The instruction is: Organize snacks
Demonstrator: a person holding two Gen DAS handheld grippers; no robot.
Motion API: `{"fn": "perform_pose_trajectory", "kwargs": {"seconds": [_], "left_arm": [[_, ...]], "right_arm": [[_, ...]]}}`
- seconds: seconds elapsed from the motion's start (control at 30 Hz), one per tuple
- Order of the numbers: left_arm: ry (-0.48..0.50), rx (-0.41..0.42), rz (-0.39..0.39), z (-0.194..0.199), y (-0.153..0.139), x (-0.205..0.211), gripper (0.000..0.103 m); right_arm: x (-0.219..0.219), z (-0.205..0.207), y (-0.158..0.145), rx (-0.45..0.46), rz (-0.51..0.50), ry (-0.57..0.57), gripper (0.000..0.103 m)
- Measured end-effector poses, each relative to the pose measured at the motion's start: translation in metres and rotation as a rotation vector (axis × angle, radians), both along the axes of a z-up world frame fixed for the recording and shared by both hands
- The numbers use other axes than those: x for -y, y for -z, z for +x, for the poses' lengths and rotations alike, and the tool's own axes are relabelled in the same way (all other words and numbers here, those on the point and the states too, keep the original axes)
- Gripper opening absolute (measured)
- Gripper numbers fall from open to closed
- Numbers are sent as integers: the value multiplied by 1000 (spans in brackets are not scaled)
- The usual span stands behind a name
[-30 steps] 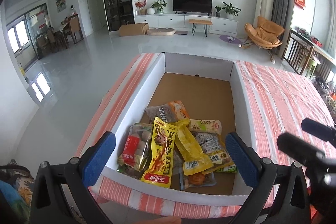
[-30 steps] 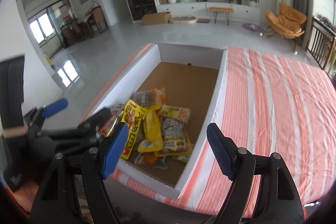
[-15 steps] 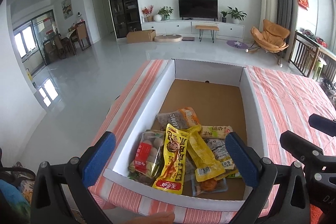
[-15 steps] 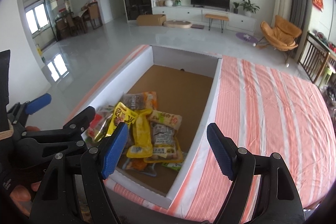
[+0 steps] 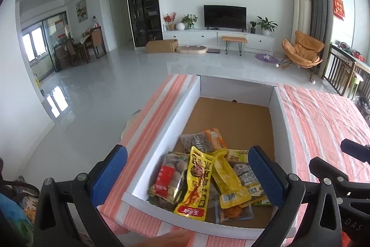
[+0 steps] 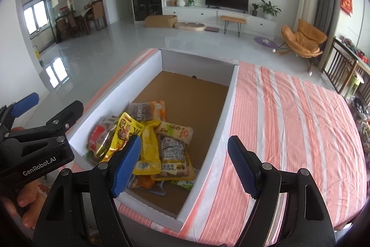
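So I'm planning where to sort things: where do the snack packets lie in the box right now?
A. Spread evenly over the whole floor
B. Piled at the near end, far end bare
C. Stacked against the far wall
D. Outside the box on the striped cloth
B: the snack packets lie heaped at the near end of the box, while the brown floor toward its far wall is bare and nothing lies on the striped cloth.

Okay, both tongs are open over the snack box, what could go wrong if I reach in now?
The snack packets overlap in a pile, so closing on the yellow packet may drag up its neighbours. The pile hugs the white box wall, which a finger could snag. The left tongs and right tongs hover close together and could collide.
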State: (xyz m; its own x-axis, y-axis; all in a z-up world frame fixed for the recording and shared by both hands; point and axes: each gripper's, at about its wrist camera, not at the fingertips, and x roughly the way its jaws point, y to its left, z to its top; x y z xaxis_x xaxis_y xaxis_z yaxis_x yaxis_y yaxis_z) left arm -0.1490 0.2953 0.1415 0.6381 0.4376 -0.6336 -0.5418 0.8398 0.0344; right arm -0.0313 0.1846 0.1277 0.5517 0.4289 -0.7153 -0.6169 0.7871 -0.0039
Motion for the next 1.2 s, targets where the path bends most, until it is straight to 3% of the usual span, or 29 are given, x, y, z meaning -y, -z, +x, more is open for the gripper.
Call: {"fn": "perform_pose_trajectory", "kwargs": {"seconds": [0.23,0.57,1.2], "left_arm": [[-3,-14,-24,3,3,-3,103],[-7,-35,30,8,5,4,103],[-35,-51,48,5,12,-2,103]], "right_arm": [[1,1,0,-1,-7,0,80],[3,4,2,-21,-1,7,80],[-4,-1,3,-37,-7,-10,80]]}}
